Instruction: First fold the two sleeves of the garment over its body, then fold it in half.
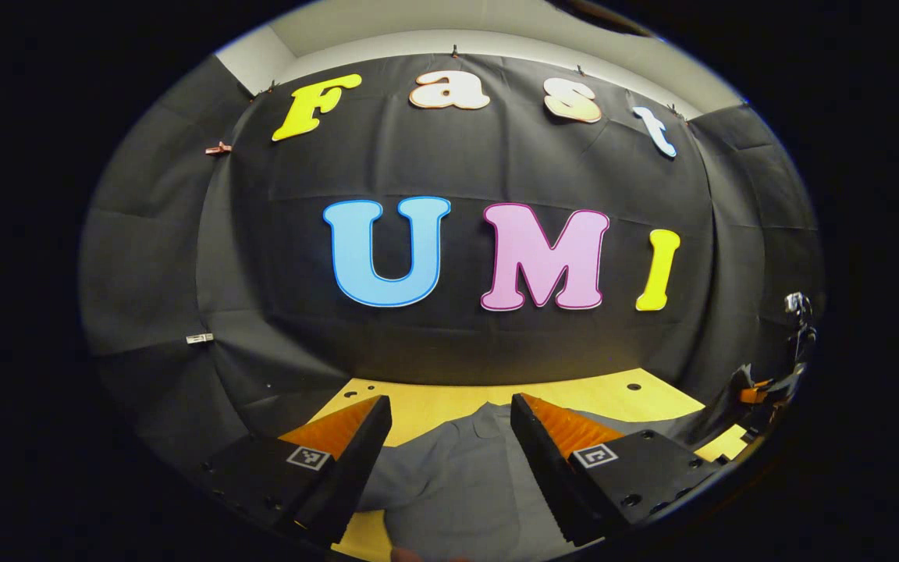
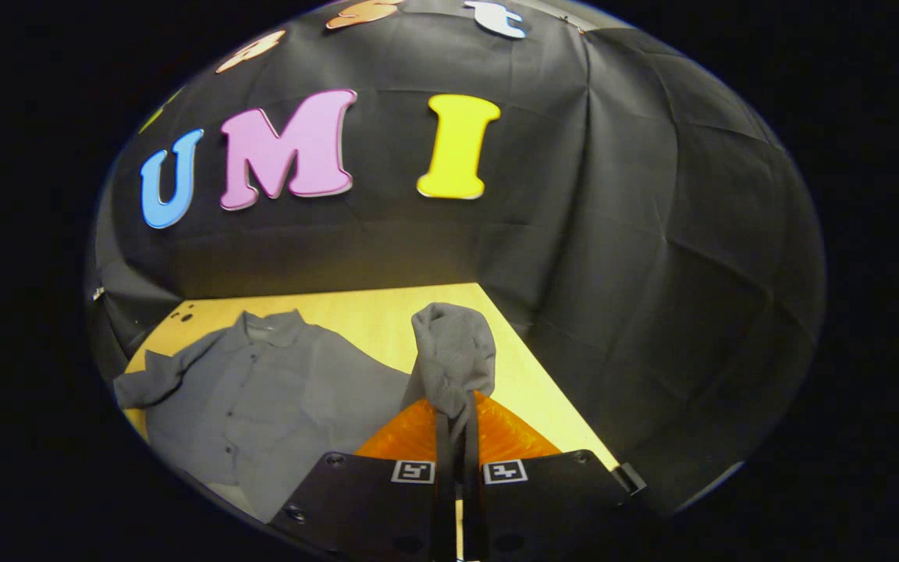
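Our right gripper (image 2: 456, 414) is clamped on a sleeve (image 2: 453, 351) of the grey shirt (image 2: 278, 390) lying on the table (image 2: 387, 312); left gripper (image 1: 449, 425) gapes above it. Probably soft, floppy fabric; we'd pinch near cuffs.

No readable text, only small square coded markers on both grippers.

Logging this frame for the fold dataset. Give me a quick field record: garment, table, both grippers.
garment: grey shirt lying flat, buttoned front up, collar toward the wall
right sleeve: sleeve lifted off the table, bunched above the fingers
other sleeve: far sleeve spread out, unfolded
surface: yellow table
right gripper: shut on the sleeve
left gripper: open above the shirt, holding nothing
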`<state>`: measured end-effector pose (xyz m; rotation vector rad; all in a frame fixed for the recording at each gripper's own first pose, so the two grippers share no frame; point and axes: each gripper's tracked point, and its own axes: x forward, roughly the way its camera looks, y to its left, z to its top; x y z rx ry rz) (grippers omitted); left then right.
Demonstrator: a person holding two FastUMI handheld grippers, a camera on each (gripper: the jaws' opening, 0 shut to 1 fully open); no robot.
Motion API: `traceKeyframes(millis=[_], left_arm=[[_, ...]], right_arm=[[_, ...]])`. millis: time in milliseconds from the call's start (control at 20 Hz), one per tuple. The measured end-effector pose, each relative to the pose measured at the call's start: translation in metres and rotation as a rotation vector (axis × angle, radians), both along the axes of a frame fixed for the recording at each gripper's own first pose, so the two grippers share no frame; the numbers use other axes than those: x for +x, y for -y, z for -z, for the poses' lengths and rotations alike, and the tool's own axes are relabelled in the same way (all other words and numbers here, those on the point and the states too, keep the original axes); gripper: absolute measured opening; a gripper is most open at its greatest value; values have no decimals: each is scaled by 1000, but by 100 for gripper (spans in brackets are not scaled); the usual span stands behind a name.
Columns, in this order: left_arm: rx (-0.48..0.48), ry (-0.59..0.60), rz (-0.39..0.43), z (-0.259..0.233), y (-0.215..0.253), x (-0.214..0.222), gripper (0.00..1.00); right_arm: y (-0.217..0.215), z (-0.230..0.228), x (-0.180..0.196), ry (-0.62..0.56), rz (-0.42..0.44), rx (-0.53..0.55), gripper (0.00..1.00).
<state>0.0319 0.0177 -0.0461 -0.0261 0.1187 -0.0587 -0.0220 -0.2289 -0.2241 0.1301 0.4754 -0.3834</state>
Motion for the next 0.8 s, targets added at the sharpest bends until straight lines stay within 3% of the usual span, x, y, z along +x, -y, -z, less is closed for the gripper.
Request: traceKeyframes(millis=[200, 400, 800], left_arm=[[-10, 1, 12, 10, -34, 1, 97], [-11, -4, -10, 20, -77, -6, 96], [-8, -52, -88, 53, -157, -15, 98]], right_arm=[[-87, -44, 42, 96, -83, 26, 8], [-179, -57, 90, 131, -196, 47, 8], [-338, 8, 153, 48, -427, 50, 8]])
